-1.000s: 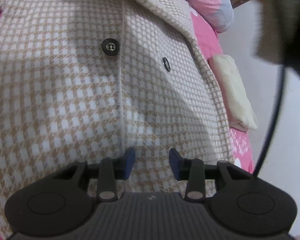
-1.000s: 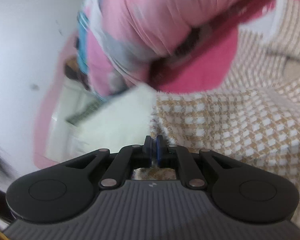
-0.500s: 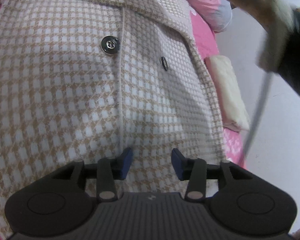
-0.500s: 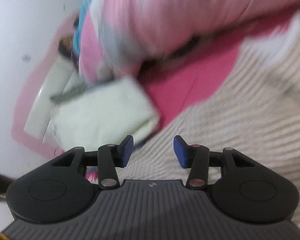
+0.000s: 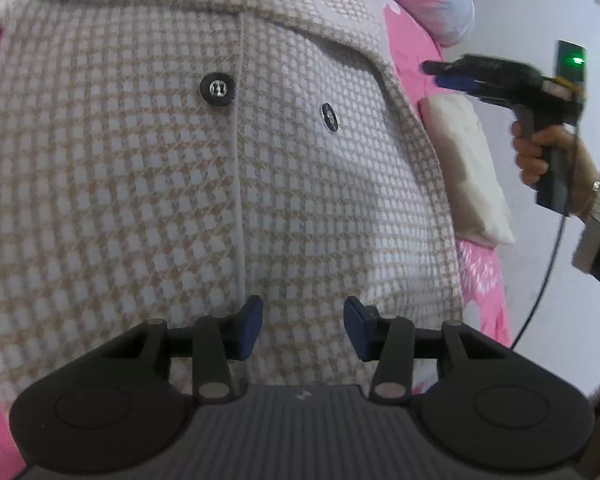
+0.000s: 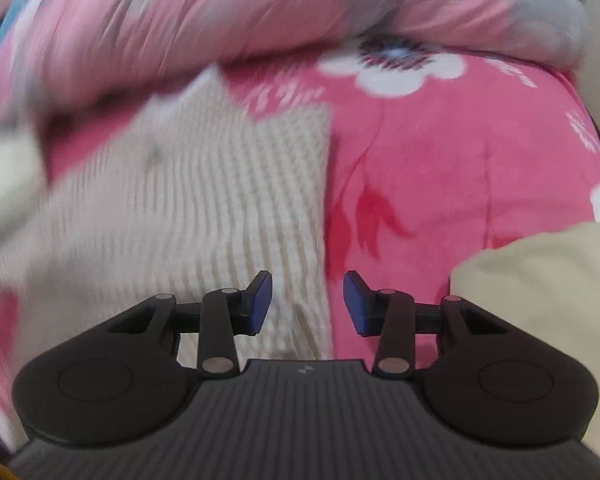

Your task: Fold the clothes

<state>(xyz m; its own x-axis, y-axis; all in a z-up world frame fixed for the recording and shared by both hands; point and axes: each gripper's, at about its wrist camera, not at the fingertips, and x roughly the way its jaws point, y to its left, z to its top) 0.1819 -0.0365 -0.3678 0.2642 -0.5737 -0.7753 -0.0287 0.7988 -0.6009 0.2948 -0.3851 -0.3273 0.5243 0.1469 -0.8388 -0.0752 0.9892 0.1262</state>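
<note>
A beige and white houndstooth jacket [image 5: 148,184] with two dark buttons [image 5: 217,88] lies spread on a pink floral bedsheet [image 6: 452,168]. My left gripper [image 5: 302,328] is open and empty, just above the jacket's lower front near the centre seam. My right gripper [image 6: 307,305] is open and empty over the jacket's edge [image 6: 204,208], where the fabric meets the sheet. It also shows in the left wrist view [image 5: 452,74], held in a hand above the bed's right side.
A folded cream cloth [image 5: 468,172] lies on the bed beside the jacket's right edge; it also shows in the right wrist view [image 6: 540,280]. A pink and grey quilt [image 6: 260,12] is bunched at the far side. A white wall [image 5: 548,8] lies to the right.
My right gripper opened, letting go of the jacket's edge, and swung away to the right over the sheet. My left gripper stayed open over the jacket.
</note>
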